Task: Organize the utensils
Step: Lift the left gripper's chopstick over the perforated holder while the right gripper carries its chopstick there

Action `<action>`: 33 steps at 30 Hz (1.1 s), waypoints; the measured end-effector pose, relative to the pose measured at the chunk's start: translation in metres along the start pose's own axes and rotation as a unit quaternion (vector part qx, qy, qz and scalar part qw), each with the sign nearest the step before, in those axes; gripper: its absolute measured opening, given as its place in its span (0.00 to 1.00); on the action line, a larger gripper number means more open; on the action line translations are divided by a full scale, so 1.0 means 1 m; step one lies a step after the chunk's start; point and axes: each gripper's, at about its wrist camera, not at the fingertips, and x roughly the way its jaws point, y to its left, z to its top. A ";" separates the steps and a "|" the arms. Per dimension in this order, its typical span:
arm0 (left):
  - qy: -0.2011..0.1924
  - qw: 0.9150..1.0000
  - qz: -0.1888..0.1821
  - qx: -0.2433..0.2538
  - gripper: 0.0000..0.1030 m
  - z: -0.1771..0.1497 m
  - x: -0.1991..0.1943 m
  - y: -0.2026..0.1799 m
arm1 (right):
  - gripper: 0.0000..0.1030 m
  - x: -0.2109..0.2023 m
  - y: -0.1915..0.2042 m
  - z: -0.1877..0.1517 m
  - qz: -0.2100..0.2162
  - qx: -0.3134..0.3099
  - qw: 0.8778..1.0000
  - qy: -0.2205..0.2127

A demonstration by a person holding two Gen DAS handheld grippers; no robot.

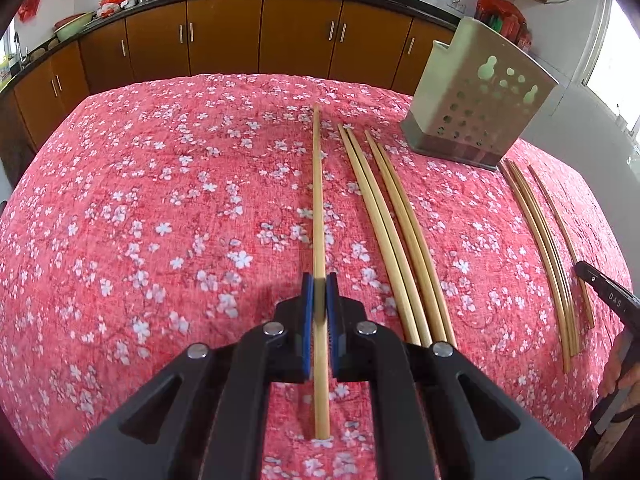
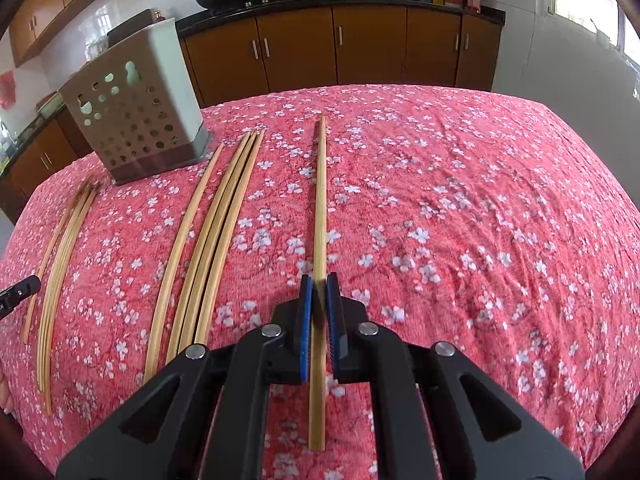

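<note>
My left gripper (image 1: 319, 286) is shut on one bamboo chopstick (image 1: 317, 200) that points away over the table. Several more chopsticks (image 1: 394, 232) lie just right of it, and another group (image 1: 548, 248) lies farther right. The perforated metal utensil holder (image 1: 480, 96) stands upright at the far right. My right gripper (image 2: 319, 286) is shut on another chopstick (image 2: 320, 200). Several loose chopsticks (image 2: 216, 236) lie to its left, with a further group (image 2: 60, 256) at the far left. The holder (image 2: 136, 108) stands at the far left there.
The table wears a red floral cloth (image 1: 160, 220). The other gripper's tip (image 1: 608, 292) shows at the right edge of the left wrist view, and at the left edge of the right wrist view (image 2: 18, 290). Brown kitchen cabinets (image 1: 260, 36) and a counter with woks run behind.
</note>
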 end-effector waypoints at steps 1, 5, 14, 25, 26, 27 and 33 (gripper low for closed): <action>-0.001 1.000 0.000 0.000 0.08 -0.002 -0.001 0.000 | 0.08 -0.002 0.001 -0.003 0.000 0.000 1.000 -0.001; -0.003 1.000 0.004 0.002 0.08 -0.005 -0.005 -0.001 | 0.08 -0.007 0.002 -0.008 -0.002 -0.003 1.000 -0.007; -0.020 1.000 0.016 0.005 0.08 -0.013 -0.008 -0.006 | 0.08 -0.005 0.002 -0.007 -0.002 -0.006 1.000 -0.007; -0.055 0.998 0.002 0.018 0.07 0.006 -0.040 -0.015 | 0.08 -0.049 -0.006 0.002 0.011 0.005 0.997 -0.080; -0.063 0.998 0.001 0.019 0.07 0.008 -0.046 -0.017 | 0.08 -0.055 -0.007 0.004 0.012 0.006 0.996 -0.091; -0.072 0.997 -0.001 0.019 0.07 0.012 -0.052 -0.018 | 0.08 -0.059 -0.007 0.006 0.012 0.007 0.995 -0.097; -0.124 0.992 -0.009 0.019 0.07 0.030 -0.086 -0.026 | 0.08 -0.089 -0.009 0.024 0.017 0.014 0.988 -0.154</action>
